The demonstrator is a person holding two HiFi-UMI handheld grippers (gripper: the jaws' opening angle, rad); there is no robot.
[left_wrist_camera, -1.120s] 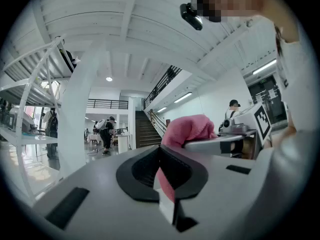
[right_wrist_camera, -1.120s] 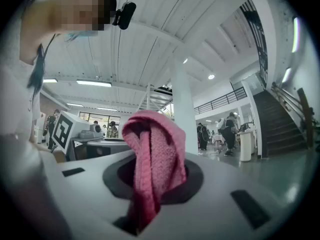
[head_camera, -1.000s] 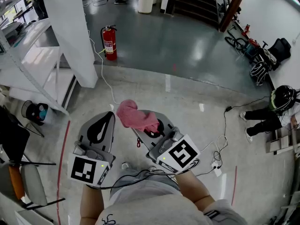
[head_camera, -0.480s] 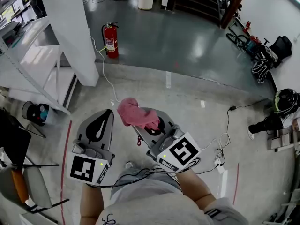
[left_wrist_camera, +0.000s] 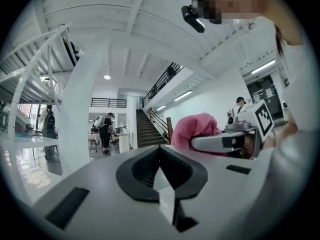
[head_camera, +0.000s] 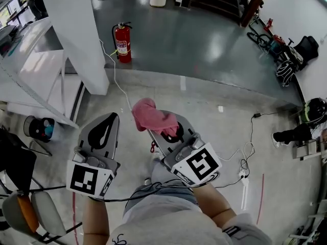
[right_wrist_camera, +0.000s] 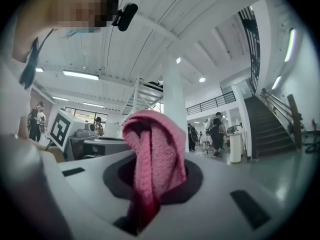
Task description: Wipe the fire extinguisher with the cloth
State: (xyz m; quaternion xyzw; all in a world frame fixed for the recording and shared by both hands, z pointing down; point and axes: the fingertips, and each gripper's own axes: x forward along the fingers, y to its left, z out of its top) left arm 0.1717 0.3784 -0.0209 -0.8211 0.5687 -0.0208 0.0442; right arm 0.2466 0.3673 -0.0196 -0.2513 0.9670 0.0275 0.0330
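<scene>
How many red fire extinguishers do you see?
1. The red fire extinguisher stands on the dark floor beside the white pillar, far ahead; others may be hidden.

fire extinguisher (head_camera: 122, 42) label: too small to read | cloth (head_camera: 148, 114) lower end: hidden inside right claw (head_camera: 156, 129)

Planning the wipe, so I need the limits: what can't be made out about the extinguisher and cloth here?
Fire extinguisher: small and far in the head view, label and dirt unreadable; absent from both gripper views.
Pink cloth: its gripped end is hidden in the jaws of the right gripper.
</scene>
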